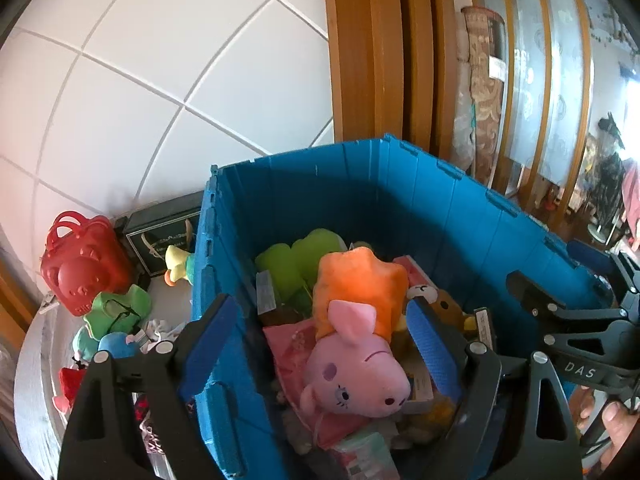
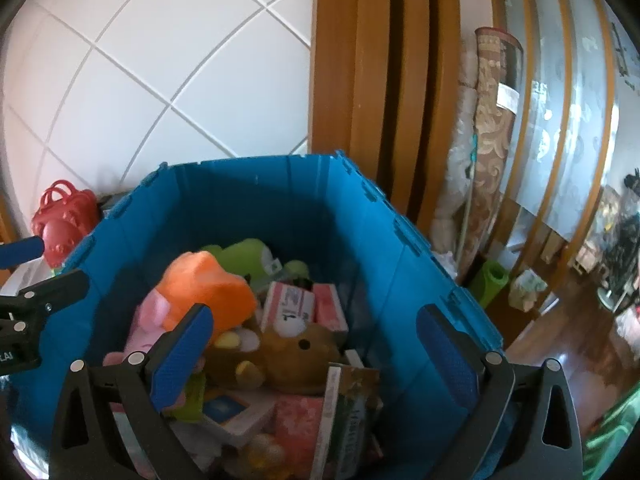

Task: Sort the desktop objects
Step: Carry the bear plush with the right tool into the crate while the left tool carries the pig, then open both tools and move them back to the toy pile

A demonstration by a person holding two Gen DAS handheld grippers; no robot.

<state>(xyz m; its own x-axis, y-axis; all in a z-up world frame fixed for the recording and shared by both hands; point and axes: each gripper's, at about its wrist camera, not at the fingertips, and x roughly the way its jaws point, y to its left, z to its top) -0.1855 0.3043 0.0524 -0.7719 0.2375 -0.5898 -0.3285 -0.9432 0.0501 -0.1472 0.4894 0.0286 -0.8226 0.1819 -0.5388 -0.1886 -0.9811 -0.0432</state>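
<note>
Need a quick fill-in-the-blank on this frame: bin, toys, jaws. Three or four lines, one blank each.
1. The pink pig plush lies inside the ____ storage bin.
2. The pig's hood is ____ in colour.
3. The red plastic handbag stands ____ the bin, by the tiled wall.
4. The jaws of the right gripper and the left gripper are ____, holding nothing.

Missing words: blue; orange; outside; open
</note>
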